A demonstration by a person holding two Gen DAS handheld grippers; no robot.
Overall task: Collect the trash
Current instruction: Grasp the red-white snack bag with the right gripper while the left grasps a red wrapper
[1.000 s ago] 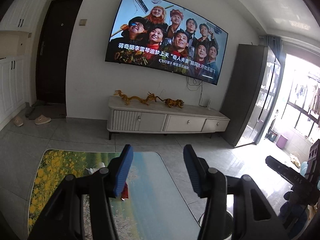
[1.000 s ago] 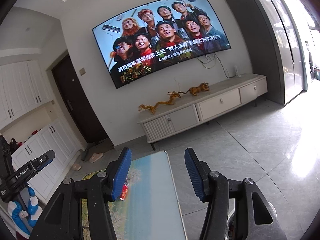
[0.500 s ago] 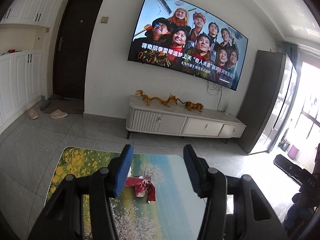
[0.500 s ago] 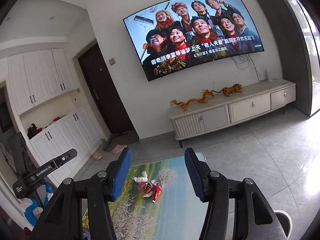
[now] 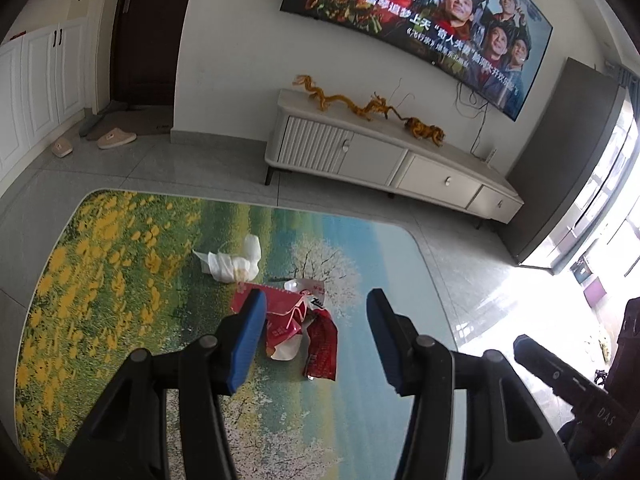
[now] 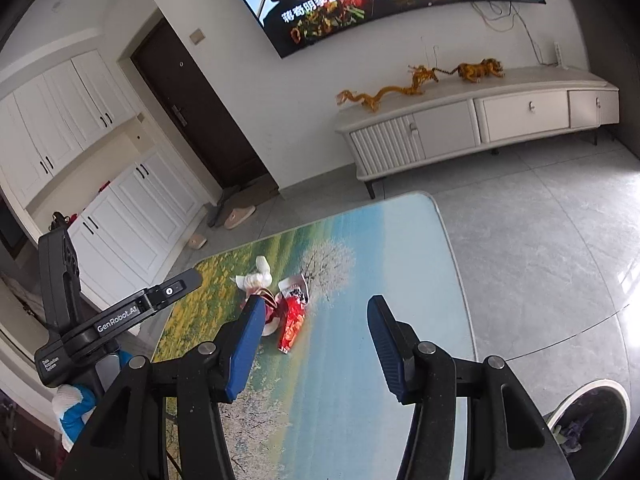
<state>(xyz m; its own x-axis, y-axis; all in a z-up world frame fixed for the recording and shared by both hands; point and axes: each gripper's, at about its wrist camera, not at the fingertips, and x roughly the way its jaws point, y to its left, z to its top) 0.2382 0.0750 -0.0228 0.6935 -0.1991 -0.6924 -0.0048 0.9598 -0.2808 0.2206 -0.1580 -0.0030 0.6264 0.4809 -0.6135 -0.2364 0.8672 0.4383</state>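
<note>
A small heap of trash lies near the middle of the scenic-print mat (image 5: pixel 120 280): torn red snack wrappers (image 5: pixel 298 324) with a crumpled white tissue (image 5: pixel 234 262) just beside them on the far side. Both tongs hang above it with nothing in them. The left gripper (image 5: pixel 316 340) is spread wide, its blue pads framing the wrappers; the right gripper (image 6: pixel 316 344) is just as wide open, with the litter off to its left side. To my eye this is the approach, before any pickup. The next move likely calls for lowering the left tongs over the wrappers and closing on a raised fold, since thin foil lying flat is hard to pinch. A round bin (image 6: pixel 592 420) shows at the right view's lower corner, probably the drop point. Nothing blocks the way; the white TV cabinet (image 5: pixel 384 156), wall television (image 5: pixel 420 20) and slippers (image 5: pixel 116 138) stand well apart.
</note>
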